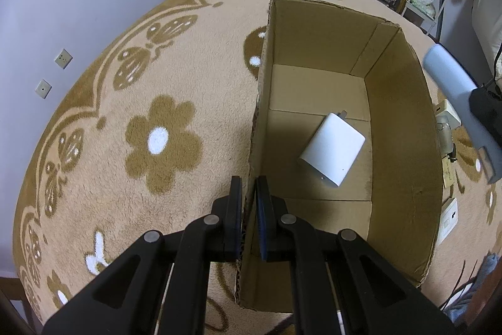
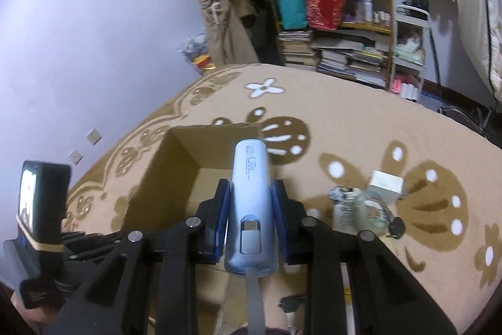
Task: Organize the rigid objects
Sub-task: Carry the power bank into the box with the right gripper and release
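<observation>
Left gripper (image 1: 249, 187) pinched on cardboard box (image 1: 404, 146) wall, lower centre. Right gripper (image 2: 249, 194) clamps pale blue power bank (image 2: 251, 194), centre frame, above box. White charger (image 1: 332, 150) lies inside. Risk: smooth rounded casing slips; dangling cable snags rim.

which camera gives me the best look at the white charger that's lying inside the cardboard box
The left wrist view: it looks down into the cardboard box, showing the whole white charger flat on the floor. In the right wrist view the box's interior is mostly hidden behind the blue power bank; no charger visible.
</observation>
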The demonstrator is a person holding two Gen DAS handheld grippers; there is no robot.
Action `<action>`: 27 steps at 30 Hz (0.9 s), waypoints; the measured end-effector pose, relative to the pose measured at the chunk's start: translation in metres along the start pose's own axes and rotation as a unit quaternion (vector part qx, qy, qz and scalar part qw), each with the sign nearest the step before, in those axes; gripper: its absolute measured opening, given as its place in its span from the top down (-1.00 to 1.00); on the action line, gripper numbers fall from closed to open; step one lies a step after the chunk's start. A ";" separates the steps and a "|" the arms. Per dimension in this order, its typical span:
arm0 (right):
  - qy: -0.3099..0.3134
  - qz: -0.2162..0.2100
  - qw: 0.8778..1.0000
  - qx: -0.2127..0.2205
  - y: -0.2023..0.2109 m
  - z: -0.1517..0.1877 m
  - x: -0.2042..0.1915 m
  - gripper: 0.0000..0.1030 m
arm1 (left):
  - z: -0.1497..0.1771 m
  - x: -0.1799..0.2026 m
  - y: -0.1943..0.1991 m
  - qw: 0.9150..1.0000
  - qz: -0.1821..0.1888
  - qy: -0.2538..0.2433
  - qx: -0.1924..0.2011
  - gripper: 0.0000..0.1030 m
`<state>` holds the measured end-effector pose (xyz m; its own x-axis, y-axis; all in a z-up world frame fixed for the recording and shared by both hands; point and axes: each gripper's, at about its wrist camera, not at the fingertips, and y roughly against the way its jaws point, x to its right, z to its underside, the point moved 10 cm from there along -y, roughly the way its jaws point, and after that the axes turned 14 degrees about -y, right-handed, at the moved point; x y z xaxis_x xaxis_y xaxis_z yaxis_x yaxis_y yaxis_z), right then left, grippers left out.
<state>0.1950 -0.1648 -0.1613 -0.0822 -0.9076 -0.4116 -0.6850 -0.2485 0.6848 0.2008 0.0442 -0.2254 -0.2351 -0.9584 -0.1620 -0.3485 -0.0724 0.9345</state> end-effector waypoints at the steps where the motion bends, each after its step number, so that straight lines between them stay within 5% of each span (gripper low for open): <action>1: 0.005 -0.003 1.000 -0.001 -0.001 0.003 -0.004 0.44 | 0.000 0.000 0.000 1.000 -0.001 -0.001 0.000 0.84; 27: 0.044 -0.020 0.996 -0.075 -0.041 0.050 -0.025 0.44 | -0.001 0.000 -0.002 1.000 -0.005 -0.005 0.001 0.84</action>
<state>0.1890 -0.1150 -0.2087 0.0115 -0.9204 -0.3909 -0.5700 -0.3272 0.7537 0.2022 0.0438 -0.2270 -0.2407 -0.9548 -0.1743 -0.3522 -0.0813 0.9324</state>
